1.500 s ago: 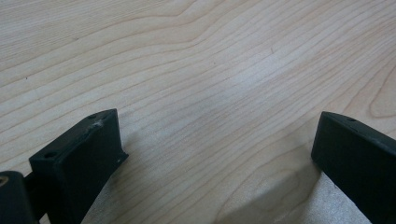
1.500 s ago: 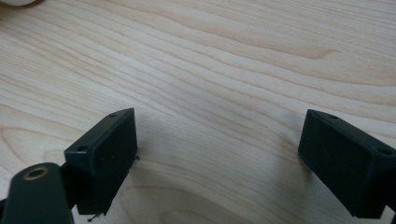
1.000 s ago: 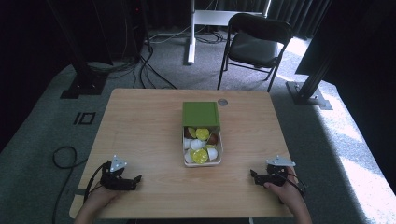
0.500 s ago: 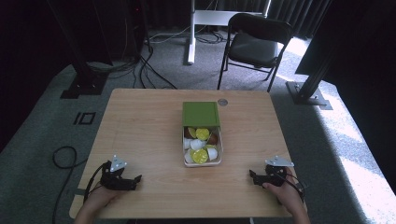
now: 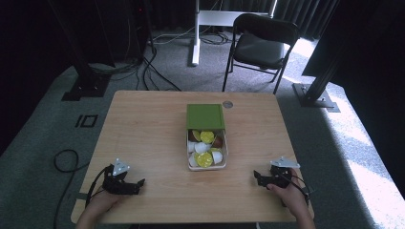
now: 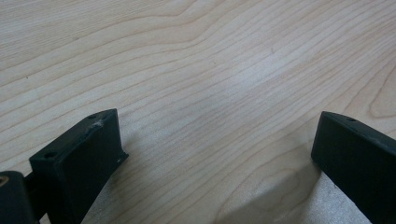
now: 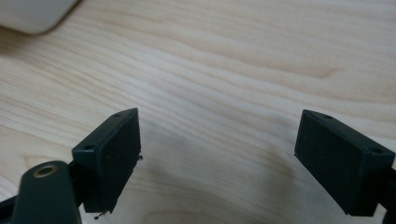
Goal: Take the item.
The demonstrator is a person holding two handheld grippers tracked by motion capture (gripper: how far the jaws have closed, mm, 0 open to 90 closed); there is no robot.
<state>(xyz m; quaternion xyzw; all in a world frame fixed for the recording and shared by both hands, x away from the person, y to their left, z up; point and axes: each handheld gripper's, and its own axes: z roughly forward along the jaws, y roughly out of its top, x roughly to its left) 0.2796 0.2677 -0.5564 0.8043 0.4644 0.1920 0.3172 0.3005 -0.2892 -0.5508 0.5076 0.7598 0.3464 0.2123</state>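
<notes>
At the middle of the table (image 5: 143,124) sits a white box (image 5: 207,164) of small pods, its green lid (image 5: 205,116) behind it. The pods are probably light and crushable; pinch one by its rim. The left gripper (image 5: 136,183) and the right gripper (image 5: 259,178), near the front corners, gape empty, the right's jaws having just narrowed slightly.

Grey carpet floor (image 5: 43,143), black chair (image 5: 261,45), sunlight patch (image 5: 367,162)

Pale wooden table (image 5: 143,129) w/ clear grain, smooth, matt. Black matt plastic jaws, left gripper (image 6: 219,154) & right gripper (image 7: 217,158), edges scuffed. White box (image 5: 207,167) looked smooth plastic; its green lid (image 5: 205,116) matt. Yellow-topped pods (image 5: 205,159) slightly glossy.
</notes>
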